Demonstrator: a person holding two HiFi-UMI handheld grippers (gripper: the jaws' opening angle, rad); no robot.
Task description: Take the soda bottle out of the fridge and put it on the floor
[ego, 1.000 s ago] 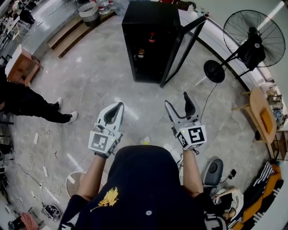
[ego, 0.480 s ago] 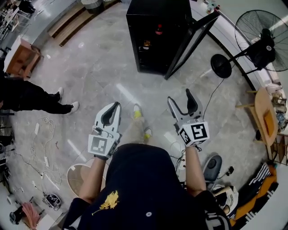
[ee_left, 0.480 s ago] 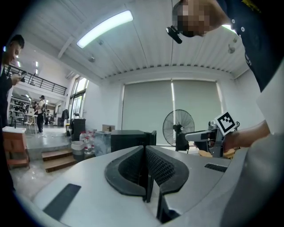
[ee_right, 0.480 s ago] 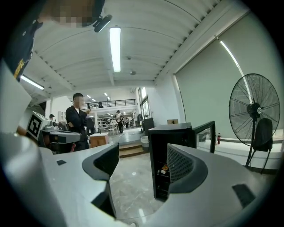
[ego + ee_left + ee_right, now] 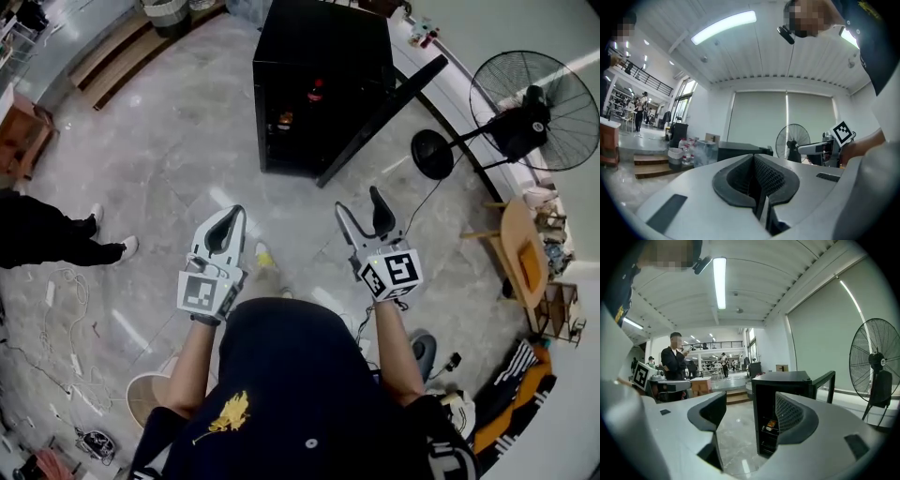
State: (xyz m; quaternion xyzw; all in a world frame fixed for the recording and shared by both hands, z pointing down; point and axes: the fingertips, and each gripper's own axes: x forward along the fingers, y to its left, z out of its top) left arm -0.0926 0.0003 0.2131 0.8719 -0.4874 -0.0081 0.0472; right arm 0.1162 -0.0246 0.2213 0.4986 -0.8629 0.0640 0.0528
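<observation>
From the head view we look down on a boxy black fridge [image 5: 319, 37] with its flat door [image 5: 384, 120] swung open to the right. On an upper shelf inside stands the soda bottle [image 5: 316, 91], dark with a red top. An orange item [image 5: 286, 119] sits a shelf lower. The floor [image 5: 178, 159] in front of the fridge is glossy grey marbled stone. Both grey plastic tools are well short of the fridge. The left gripper [image 5: 232, 217] has its black-padded jaws pressed together, and the right gripper [image 5: 358, 201] has its curved jaws spread wide. A round wire-caged fan [image 5: 539, 108] stands right of the fridge, and a person in black [image 5: 47, 239] stands far to its left.

In the left gripper view we see the ribbed rubber pads meet with nothing between them. The flat fridge top shows beyond them.

In the right gripper view the jaws stand wide and empty. The open fridge is framed in the gap, far off, and the orange item shows on its dark shelves.
</observation>
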